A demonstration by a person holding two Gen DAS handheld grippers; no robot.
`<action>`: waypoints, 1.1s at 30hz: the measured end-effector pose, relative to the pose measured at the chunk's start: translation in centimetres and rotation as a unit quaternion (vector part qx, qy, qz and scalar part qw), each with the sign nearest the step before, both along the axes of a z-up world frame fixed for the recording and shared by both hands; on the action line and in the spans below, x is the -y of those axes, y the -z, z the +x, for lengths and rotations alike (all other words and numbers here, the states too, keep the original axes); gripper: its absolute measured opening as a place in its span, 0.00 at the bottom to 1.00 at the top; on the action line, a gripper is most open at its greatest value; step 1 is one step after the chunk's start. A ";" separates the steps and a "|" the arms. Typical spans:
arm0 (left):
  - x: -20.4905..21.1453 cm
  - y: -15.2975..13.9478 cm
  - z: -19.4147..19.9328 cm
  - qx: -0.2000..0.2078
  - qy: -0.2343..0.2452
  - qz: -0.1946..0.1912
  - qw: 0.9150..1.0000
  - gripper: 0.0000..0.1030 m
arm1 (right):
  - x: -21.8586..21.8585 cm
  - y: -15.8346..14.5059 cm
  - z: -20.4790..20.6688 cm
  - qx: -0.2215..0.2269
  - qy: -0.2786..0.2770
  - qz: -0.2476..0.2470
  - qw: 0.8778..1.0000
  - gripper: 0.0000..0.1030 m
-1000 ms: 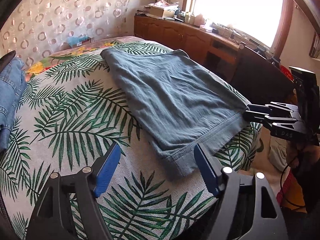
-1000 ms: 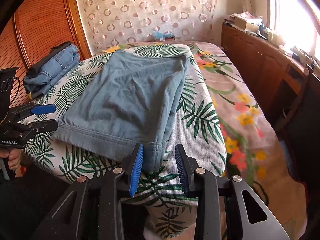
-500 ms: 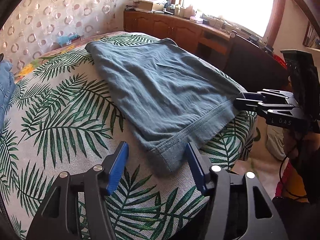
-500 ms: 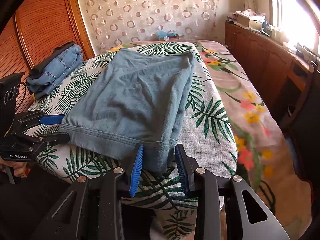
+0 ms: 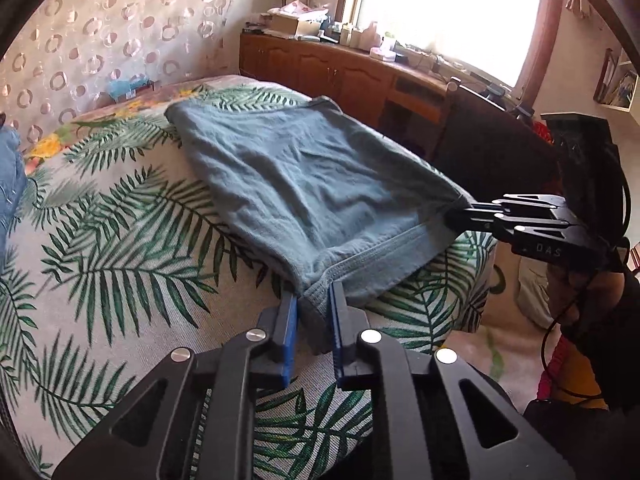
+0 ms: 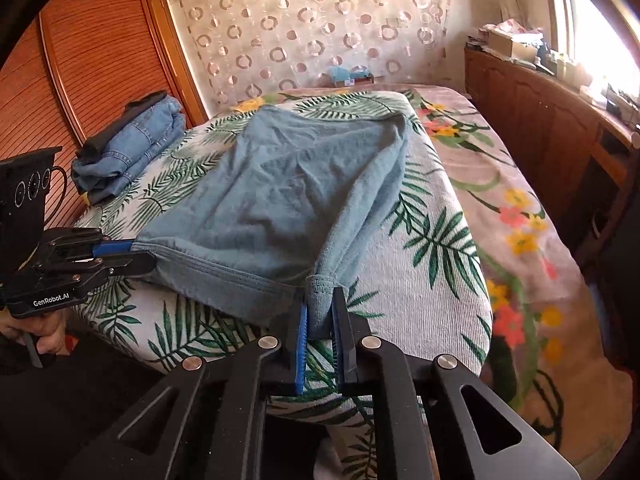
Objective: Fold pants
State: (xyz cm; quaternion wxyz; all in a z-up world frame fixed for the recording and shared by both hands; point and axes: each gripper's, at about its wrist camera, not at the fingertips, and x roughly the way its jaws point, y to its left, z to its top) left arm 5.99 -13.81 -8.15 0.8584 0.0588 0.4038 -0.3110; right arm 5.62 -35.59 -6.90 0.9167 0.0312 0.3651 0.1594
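Observation:
Blue-grey pants (image 5: 312, 184) lie folded lengthwise on the palm-leaf bedspread (image 5: 120, 240), hem end toward me. My left gripper (image 5: 313, 300) is closing, and its blue pads pinch the near hem corner, which bunches between them. In the same view my right gripper (image 5: 452, 214) grips the other hem corner at the bed's right edge. In the right wrist view, the right gripper (image 6: 320, 306) is closing on a bunched corner of the pants (image 6: 288, 192). The left gripper (image 6: 140, 254) holds the far hem corner there.
Folded jeans (image 6: 132, 140) are stacked at the bed's far left by a wooden wardrobe (image 6: 80, 60). A cluttered wooden sideboard (image 5: 340, 76) runs under the window. A dark chair (image 5: 492, 152) stands beside the bed. A person's hand (image 6: 44, 332) holds the left gripper's handle.
Both grippers' jaws narrowed from wide apart onto the hem corners. The left gripper edged forward to its corner, and the fabric now bunches between each pair of pads.

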 end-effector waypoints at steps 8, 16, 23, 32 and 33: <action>-2.3 -7.5 0.6 0.068 -0.030 -0.035 0.997 0.13 | -1.4 -6.4 -0.4 0.080 -0.022 0.001 0.997 0.09; -5.1 -16.1 0.2 0.155 -0.056 -0.050 0.985 0.13 | -3.5 -15.5 -0.9 0.171 -0.051 0.002 0.984 0.09; -8.0 -19.5 3.7 0.170 -0.071 -0.050 0.982 0.13 | -7.2 -20.1 2.6 0.201 -0.081 -0.018 0.976 0.09; -12.3 -21.4 11.8 0.171 -0.120 -0.028 0.978 0.13 | -10.8 -21.0 11.8 0.219 -0.077 -0.017 0.973 0.09; -12.6 -21.7 12.1 0.174 -0.122 -0.029 0.977 0.13 | -11.1 -20.6 12.3 0.221 -0.079 -0.013 0.972 0.09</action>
